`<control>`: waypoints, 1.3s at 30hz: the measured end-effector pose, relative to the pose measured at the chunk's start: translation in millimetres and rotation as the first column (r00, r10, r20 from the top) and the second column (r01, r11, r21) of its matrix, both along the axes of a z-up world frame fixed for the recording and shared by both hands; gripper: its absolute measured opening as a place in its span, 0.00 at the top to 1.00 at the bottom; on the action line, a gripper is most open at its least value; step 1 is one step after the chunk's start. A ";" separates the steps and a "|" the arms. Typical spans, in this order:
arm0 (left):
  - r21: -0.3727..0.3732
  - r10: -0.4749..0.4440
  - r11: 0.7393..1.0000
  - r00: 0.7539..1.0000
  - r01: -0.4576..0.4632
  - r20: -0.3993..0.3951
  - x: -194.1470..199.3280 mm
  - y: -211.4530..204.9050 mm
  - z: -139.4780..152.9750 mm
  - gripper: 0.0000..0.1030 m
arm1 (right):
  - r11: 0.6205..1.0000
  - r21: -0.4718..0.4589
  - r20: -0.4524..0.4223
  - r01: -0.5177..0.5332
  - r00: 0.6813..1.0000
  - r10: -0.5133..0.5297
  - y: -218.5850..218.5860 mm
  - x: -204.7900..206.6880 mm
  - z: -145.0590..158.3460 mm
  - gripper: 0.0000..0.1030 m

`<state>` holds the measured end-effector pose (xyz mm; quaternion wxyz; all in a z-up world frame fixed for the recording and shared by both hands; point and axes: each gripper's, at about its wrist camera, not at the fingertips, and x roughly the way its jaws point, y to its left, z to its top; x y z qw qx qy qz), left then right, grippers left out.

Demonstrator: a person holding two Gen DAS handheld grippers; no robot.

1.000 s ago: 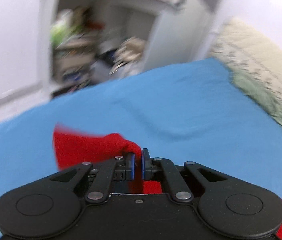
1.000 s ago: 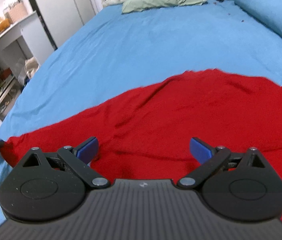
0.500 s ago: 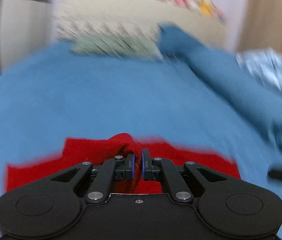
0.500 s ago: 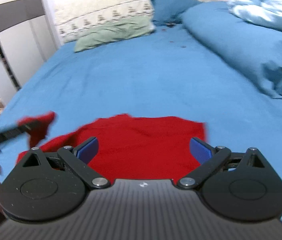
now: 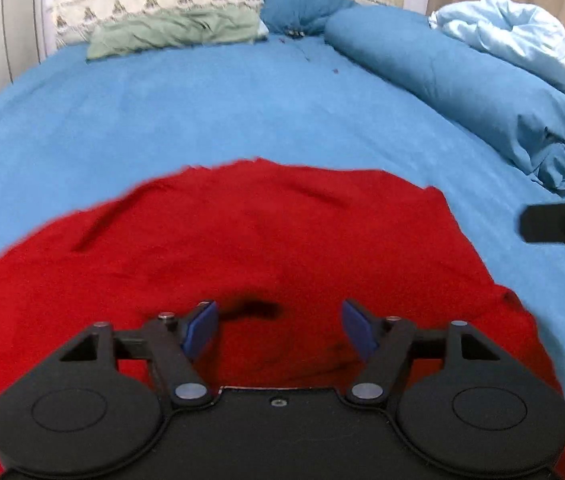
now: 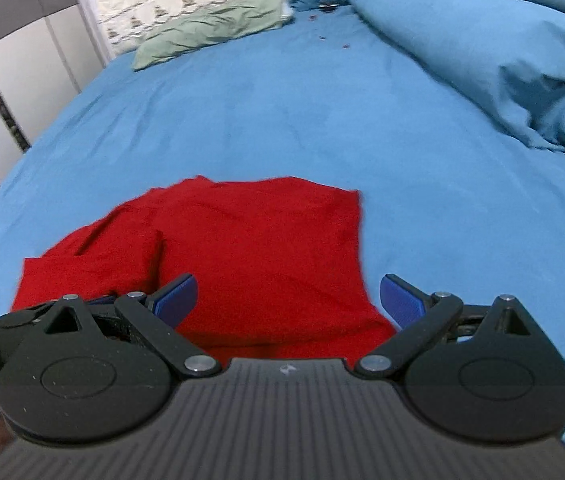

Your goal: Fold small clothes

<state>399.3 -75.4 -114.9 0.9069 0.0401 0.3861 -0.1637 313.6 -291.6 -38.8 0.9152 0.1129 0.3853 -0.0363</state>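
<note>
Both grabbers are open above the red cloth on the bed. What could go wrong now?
1. The red cloth has a rumpled, bunched left part; folding again without smoothing it could trap creases.
2. The left gripper has just been opening, with nothing between its pads, so the flap it dropped may lie crooked.
3. The right gripper hovers over the cloth's right edge and might pinch the blue sheet too.

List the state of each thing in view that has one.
Red knit garment: lying on the blue bedsheet, partly folded, released.
Left gripper: open, jaws just opened, nothing between the pads.
Right gripper: open, empty, above the garment.
Blue duvet: bunched up.
</note>
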 end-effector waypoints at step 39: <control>0.160 0.329 0.934 0.944 -0.318 -0.042 -37.5 172.1 -24.3 0.18 | 0.981 0.188 -0.056 0.053 0.997 -0.043 50.7 60.8 -89.2 0.45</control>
